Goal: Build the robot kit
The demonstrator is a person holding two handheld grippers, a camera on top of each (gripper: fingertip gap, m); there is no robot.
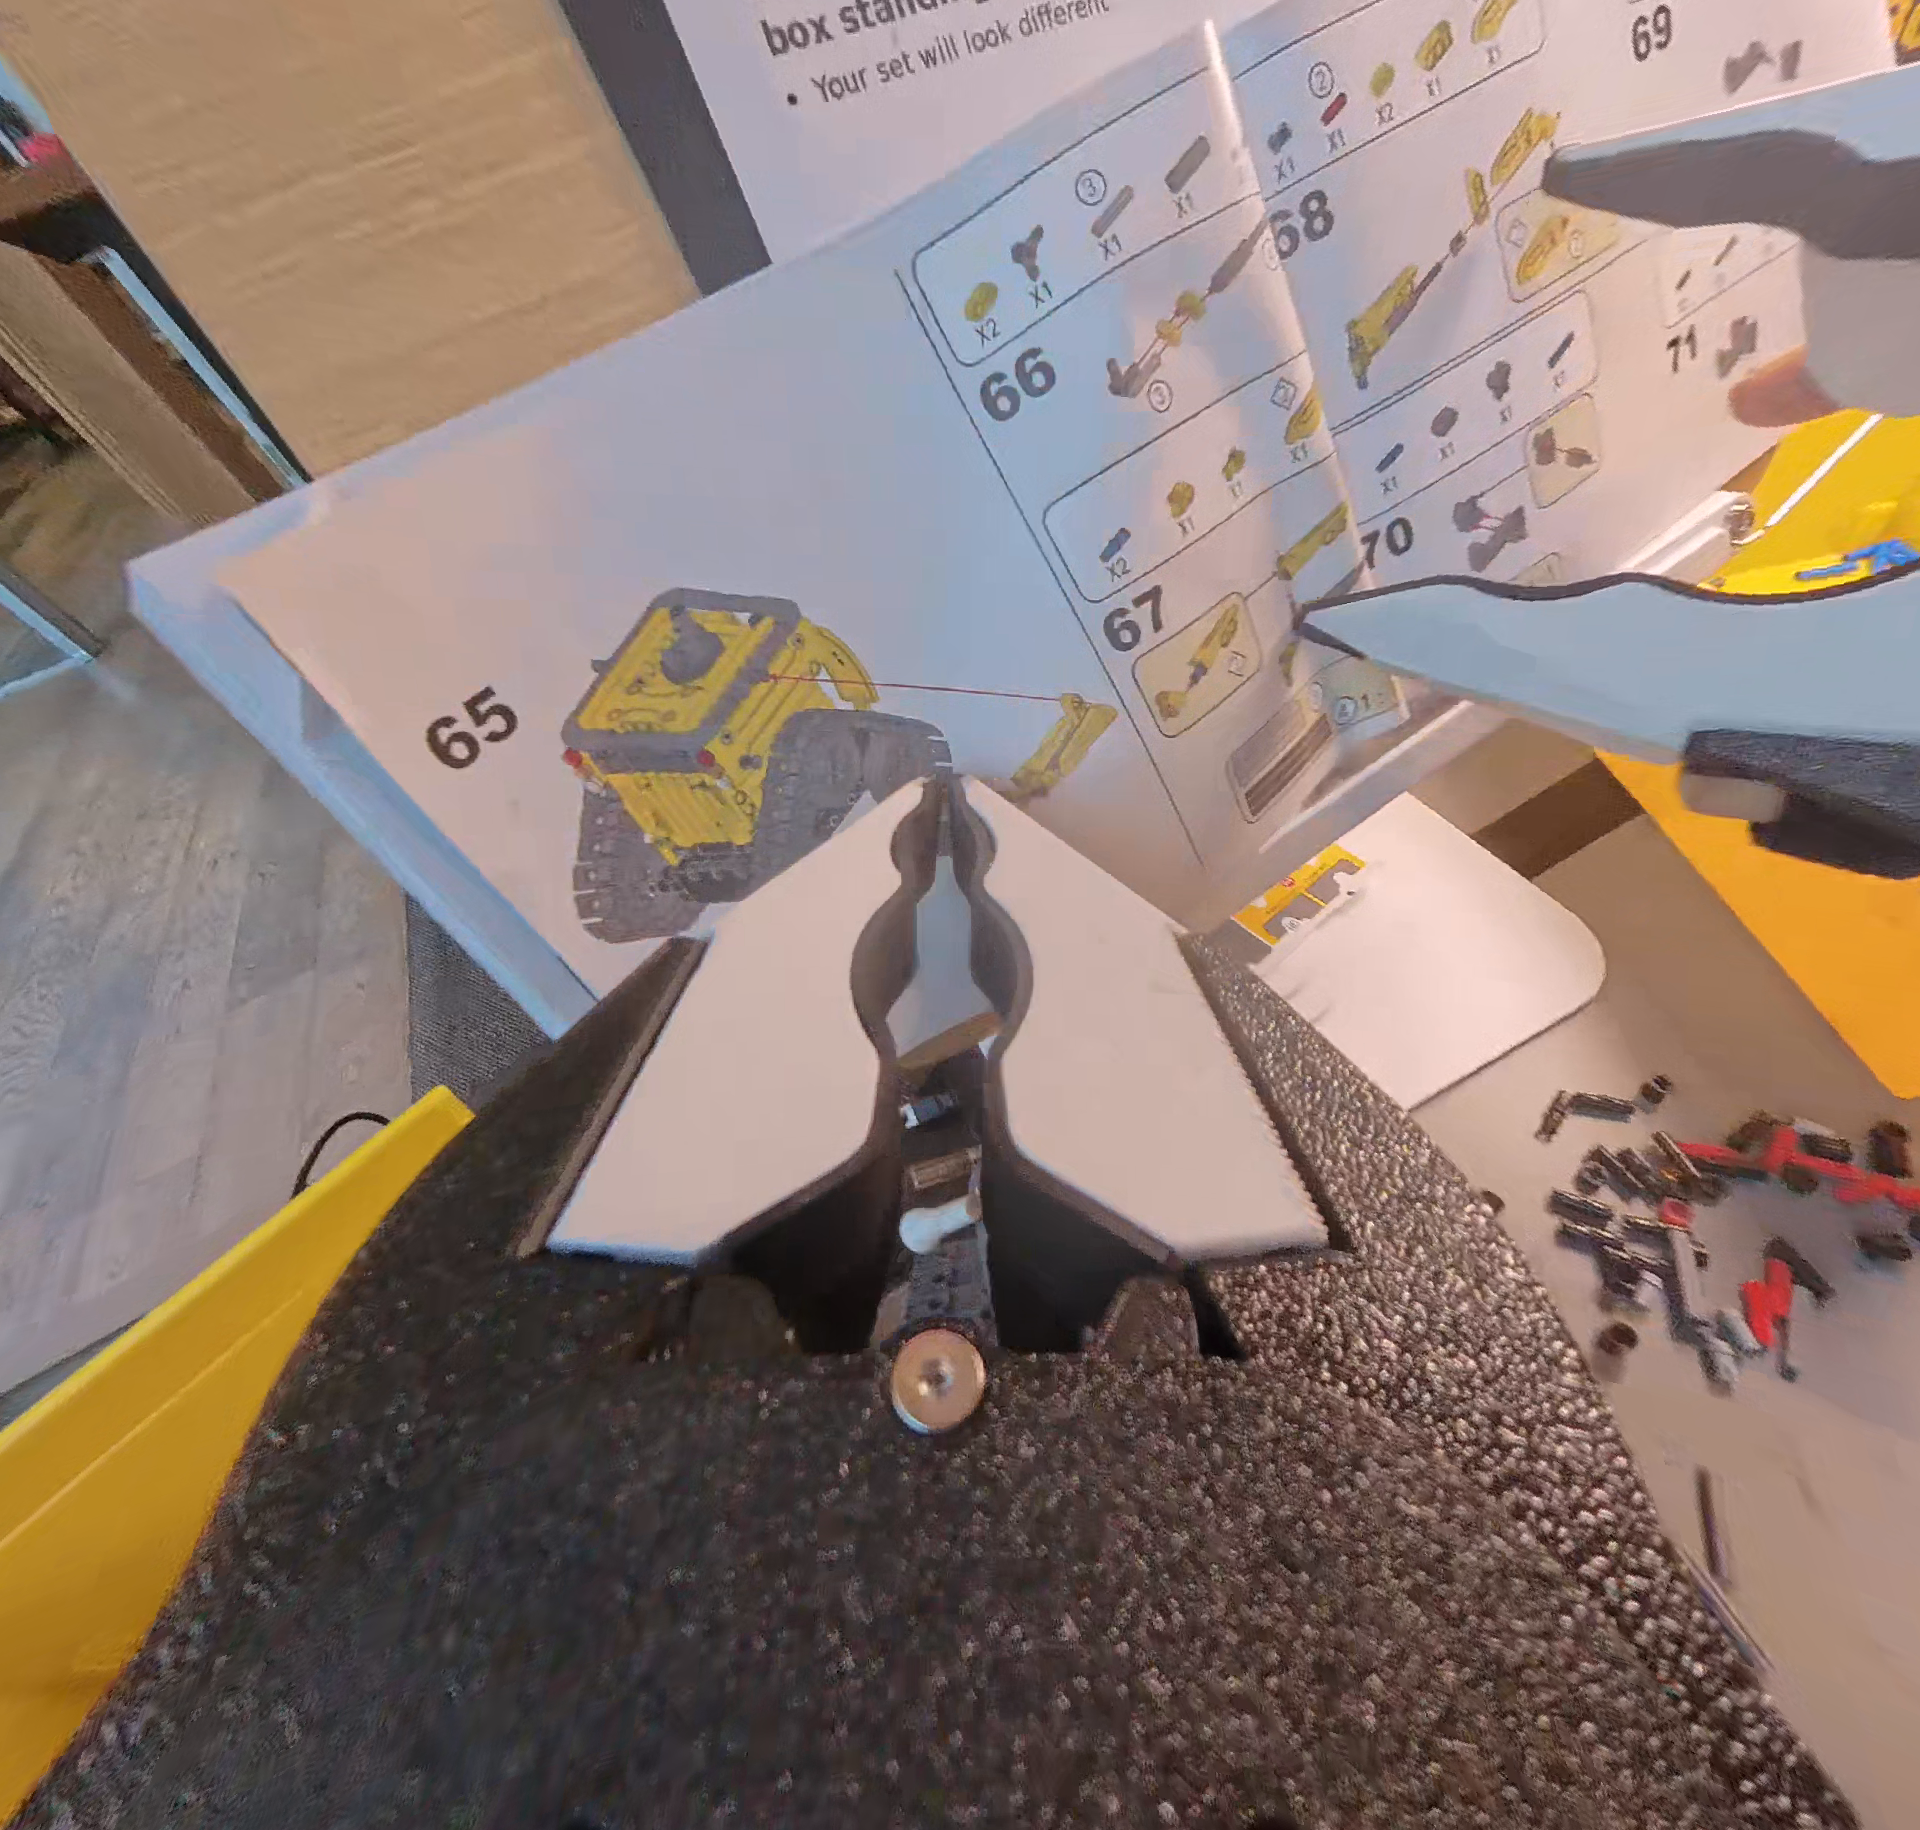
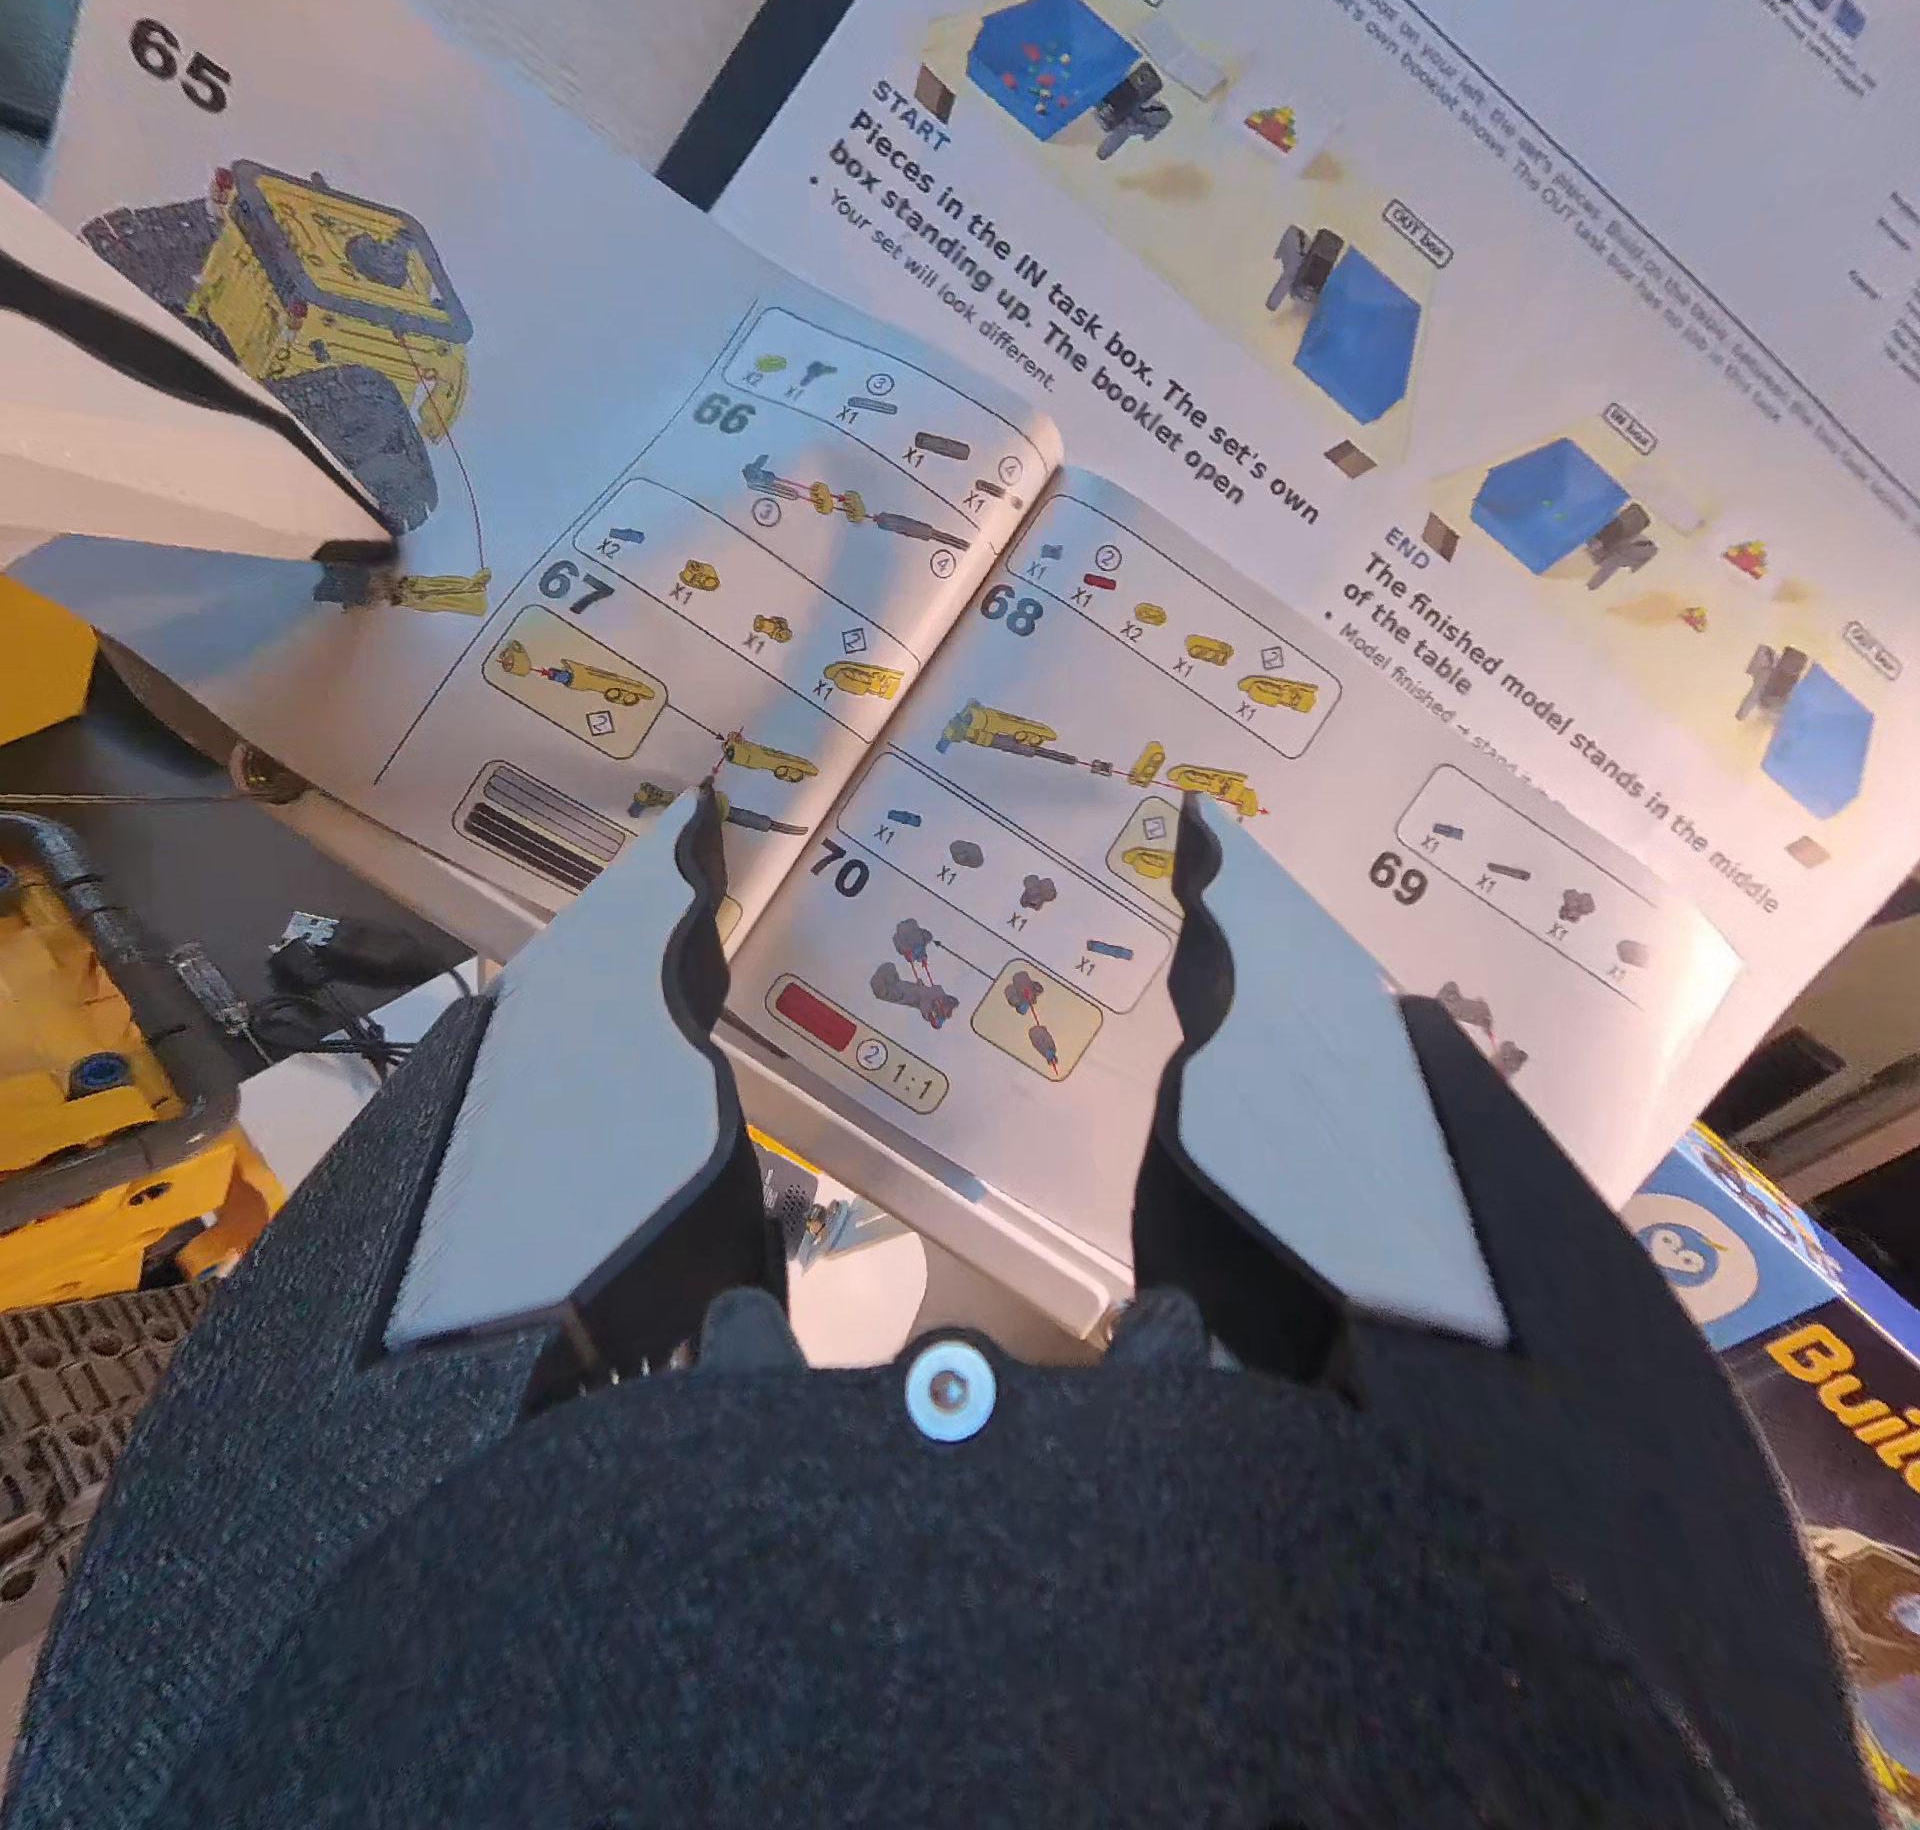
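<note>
An open instruction booklet [image 1: 727, 492] stands propped up in front of both grippers and also shows in the right wrist view [image 2: 623, 378]. My left gripper [image 1: 945, 793] is shut, its tips against the lower part of the left page beside the drawing of a yellow tracked vehicle. I cannot tell whether paper is pinched. It also shows at the left of the right wrist view [image 2: 353, 554]. My right gripper [image 2: 948, 804] is open and empty, its fingers spread across the booklet's centre fold close to the paper. It also shows in the left wrist view [image 1: 1434, 398].
A large printed sheet [image 2: 1351, 326] stands behind the booklet. A white stand [image 1: 1455, 970] carries the booklet. Small black and red pieces [image 1: 1714, 1230] lie on the table at right. A yellow box [image 1: 1818, 897], a yellow model [image 2: 94, 1053] and a blue and black carton [image 2: 1818, 1417] sit nearby.
</note>
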